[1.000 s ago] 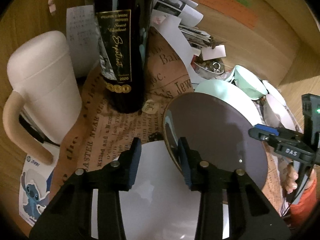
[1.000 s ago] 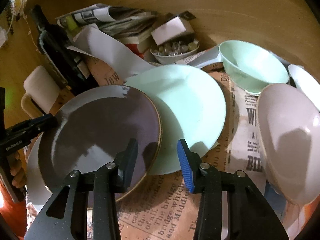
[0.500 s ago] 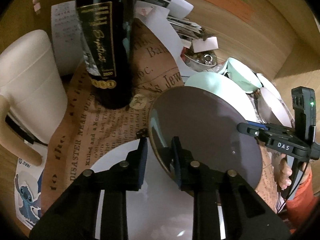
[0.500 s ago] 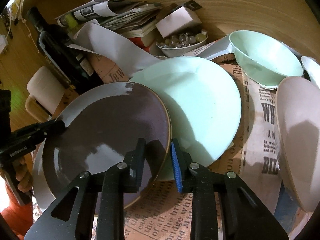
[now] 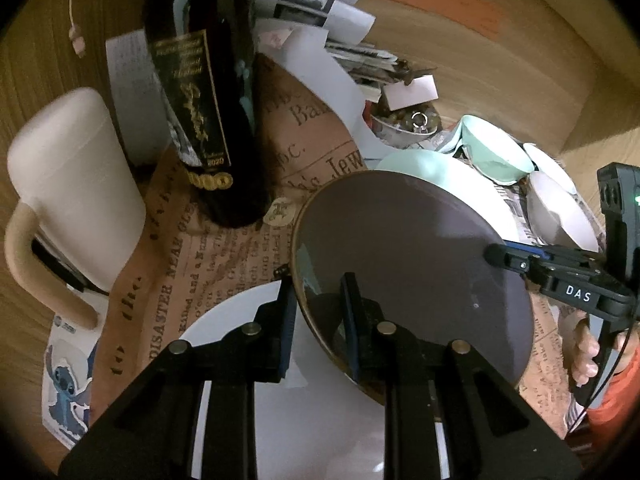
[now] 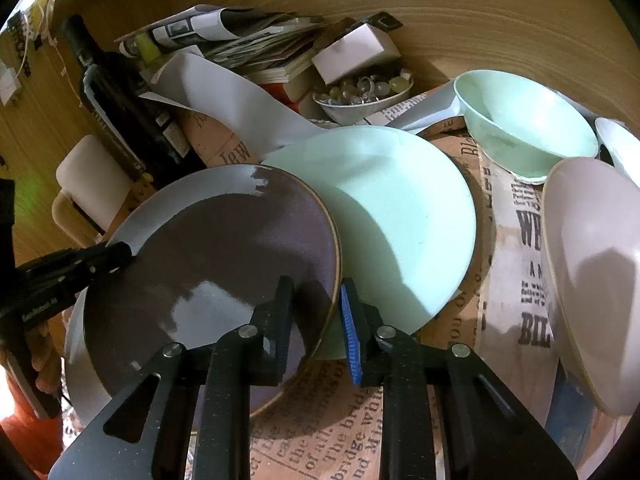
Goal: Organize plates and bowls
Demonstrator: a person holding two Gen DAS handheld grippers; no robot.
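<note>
Both grippers pinched the brown plate (image 5: 412,264) by opposite rim edges: the left gripper (image 5: 318,320) on one side, the right gripper (image 6: 316,316) on the other, each with one finger above the rim and one below. The plate was tilted over the white plate (image 5: 280,400), its far edge overlapping the green plate (image 6: 400,216). Beyond stood a green bowl (image 6: 528,132), a pink bowl (image 6: 596,280), a wine bottle (image 5: 208,100) and a mug (image 5: 72,180), on newsprint paper (image 5: 224,256)
</note>
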